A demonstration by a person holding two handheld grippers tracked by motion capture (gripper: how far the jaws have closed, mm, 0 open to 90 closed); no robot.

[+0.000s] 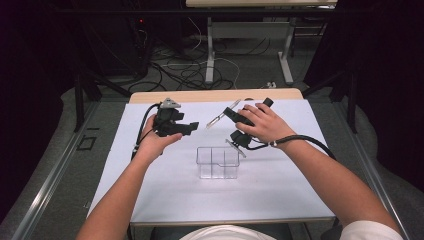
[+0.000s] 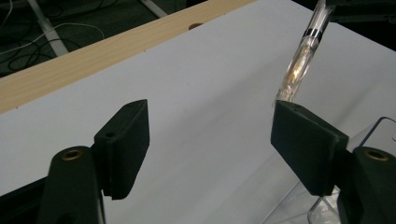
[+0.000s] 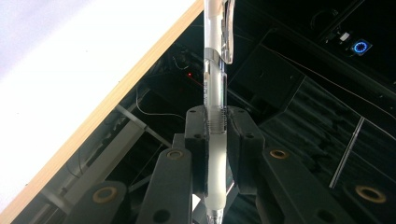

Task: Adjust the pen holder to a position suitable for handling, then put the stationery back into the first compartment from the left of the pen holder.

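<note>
Pen (image 3: 215,93) clamped mid-barrel in the right gripper (image 3: 215,154), held in the air over the far half of the table (image 1: 280,200), slanting toward the left gripper (image 2: 210,140). Left jaws gape, nothing between them; the pen end sits just off one pad. Clear divided box (image 1: 218,162) stands below, between the hands, looks empty though glare makes that hard to confirm. Judgement: pick done, drop into the box or handover left. Nothing blocks the way; cables (image 1: 180,70) only on the floor beyond.
</note>
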